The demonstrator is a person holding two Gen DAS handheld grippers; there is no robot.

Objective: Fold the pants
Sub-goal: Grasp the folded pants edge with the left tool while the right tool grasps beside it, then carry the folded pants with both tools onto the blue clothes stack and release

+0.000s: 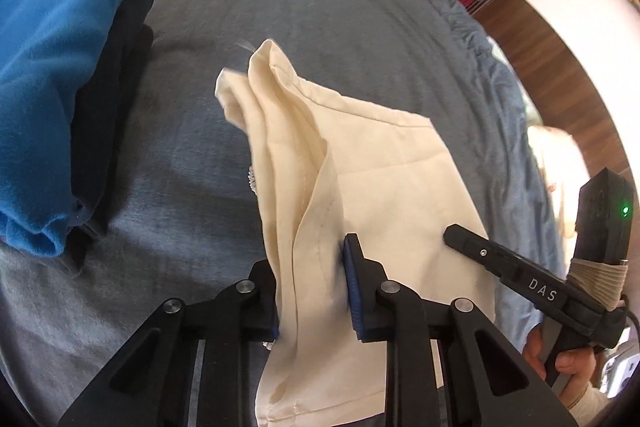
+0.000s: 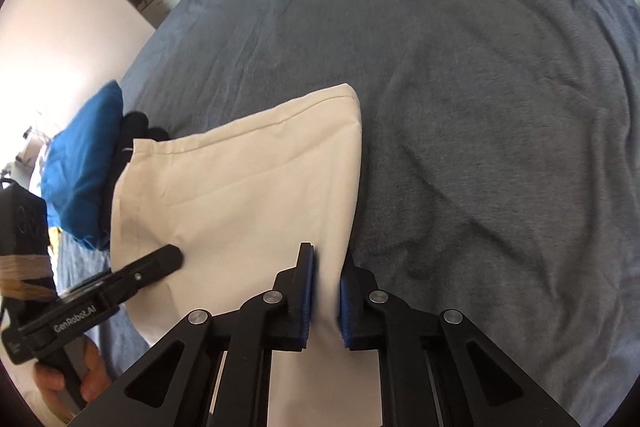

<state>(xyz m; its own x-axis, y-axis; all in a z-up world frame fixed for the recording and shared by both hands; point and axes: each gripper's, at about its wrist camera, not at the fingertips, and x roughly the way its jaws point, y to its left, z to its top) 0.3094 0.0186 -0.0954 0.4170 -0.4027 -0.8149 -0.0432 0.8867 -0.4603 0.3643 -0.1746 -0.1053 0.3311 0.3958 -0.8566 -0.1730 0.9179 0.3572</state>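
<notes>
While the grey-sheeted bed [image 2: 480, 67] carries them, the cream pants [image 2: 240, 187] lie partly folded, their long axis running away from its near edge toward the blue pile [image 1: 60, 67]; further folds likely remain. Left gripper [image 1: 316, 287] and right gripper [image 2: 325, 291] each pinch the near hem.

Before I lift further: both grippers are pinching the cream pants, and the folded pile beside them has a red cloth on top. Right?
Not quite. The cloth on top of the pile is blue, not red; the left wrist view shows it. Both the left gripper and right gripper do pinch the cream pants.
</notes>
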